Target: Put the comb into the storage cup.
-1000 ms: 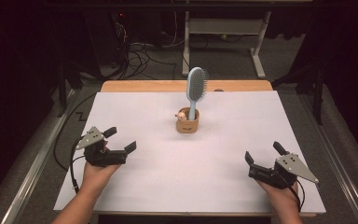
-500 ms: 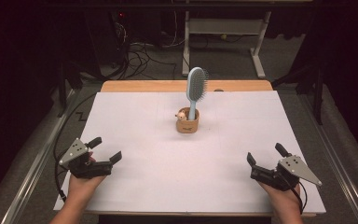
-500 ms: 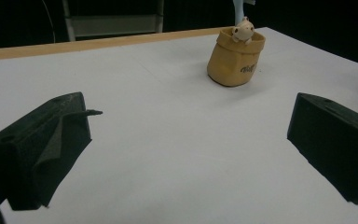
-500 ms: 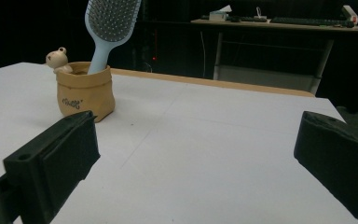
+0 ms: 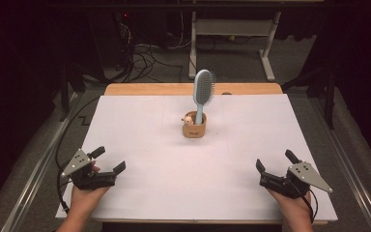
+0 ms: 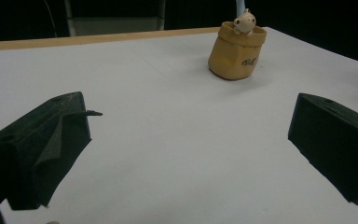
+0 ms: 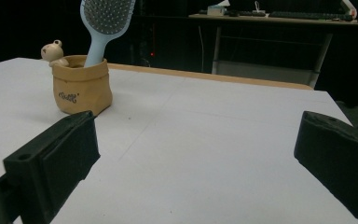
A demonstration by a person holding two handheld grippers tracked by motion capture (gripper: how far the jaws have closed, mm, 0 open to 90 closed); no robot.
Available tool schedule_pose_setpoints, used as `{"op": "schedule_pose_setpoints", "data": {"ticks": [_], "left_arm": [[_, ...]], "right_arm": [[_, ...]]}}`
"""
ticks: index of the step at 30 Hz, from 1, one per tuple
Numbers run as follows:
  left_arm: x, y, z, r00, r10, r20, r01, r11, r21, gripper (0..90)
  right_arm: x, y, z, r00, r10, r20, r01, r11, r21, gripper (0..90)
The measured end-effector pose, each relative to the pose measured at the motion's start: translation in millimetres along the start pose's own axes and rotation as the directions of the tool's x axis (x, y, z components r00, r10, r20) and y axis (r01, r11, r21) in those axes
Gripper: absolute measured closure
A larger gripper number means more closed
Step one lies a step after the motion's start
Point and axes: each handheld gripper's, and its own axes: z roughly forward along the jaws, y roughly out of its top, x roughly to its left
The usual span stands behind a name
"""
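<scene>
I hold my left gripper (image 5: 108, 159) near the front left corner of the white table (image 5: 140, 125), its jaws spread wide with bare tabletop between them and nothing in their grasp. In the left gripper view the two black jaws stand far apart at either side, and neither touches anything that I can see; whether their undersides rest on the table surface I cannot tell from here. My right gripper (image 5: 274, 161) sits near the front right corner, likewise wide open and empty, with its jaws pointing toward the middle of the table.

The light blue hairbrush (image 5: 203, 94) stands upright, handle down, in a small tan holder (image 5: 194, 129) near the centre of the table, toward the far edge. Its bristled head rises well above the holder's rim and leans slightly. A little cream-coloured animal figure (image 5: 188, 120) perches on the holder's rim, just beside the handle. In the right gripper view the brush and holder appear at the upper left, beyond my left-hand jaw. Both grippers are well apart from the holder and from each other.
</scene>
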Motion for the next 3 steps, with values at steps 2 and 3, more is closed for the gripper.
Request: {"op": "schedule_pose_setpoints", "data": {"ticks": [2,3], "left_arm": [[-1.1,0.2,0.3,1.0000,0.007,0.002,-0.007,1.0000,-0.003,0.0],[-1.6,0.5,0.6,0.9999,0.010,0.001,-0.010,0.9999,-0.004,0.0]], "right_arm": [[-0.1,-0.4,-0.5,1.0000,0.001,-0.002,-0.001,1.000,-0.003,0.4],[-0.1,-0.3,-0.8,1.0000,-0.001,-0.003,0.001,1.000,-0.004,0.4]]}}
